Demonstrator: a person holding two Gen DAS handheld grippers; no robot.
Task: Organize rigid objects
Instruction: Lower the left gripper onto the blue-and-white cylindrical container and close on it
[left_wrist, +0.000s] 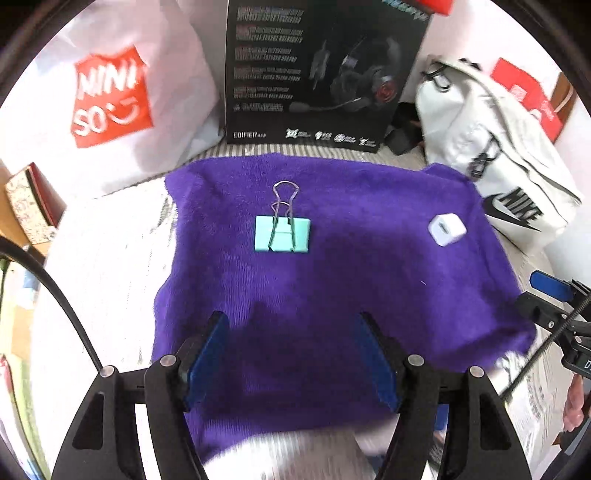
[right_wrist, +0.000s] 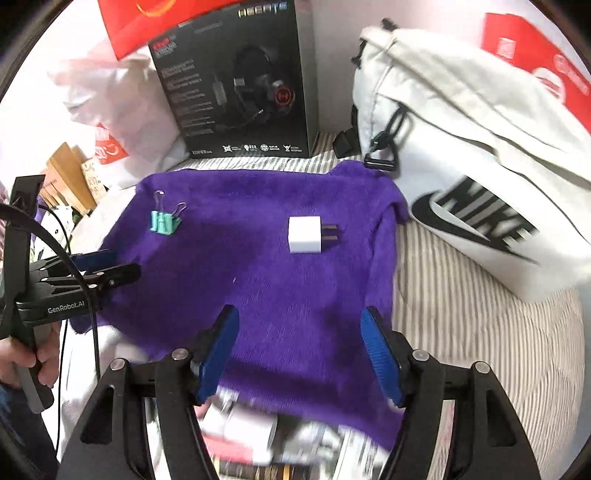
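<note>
On purple cloth (left_wrist: 332, 280): binder clip (left_wrist: 282, 233) left, charger plug (right_wrist: 305, 235) right, well apart.
Left gripper (left_wrist: 291, 363), right gripper (right_wrist: 301, 356): released, empty, hovering near — likely spaced for one each.

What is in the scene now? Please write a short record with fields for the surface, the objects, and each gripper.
surface: purple cloth on a striped cover
object 1: mint binder clip, lying on the cloth, handles pointing away
object 2: white plug adapter, on the cloth, prongs to the right
left gripper: open, holding nothing
right gripper: open, holding nothing
behind: black headset box, white bag
</note>
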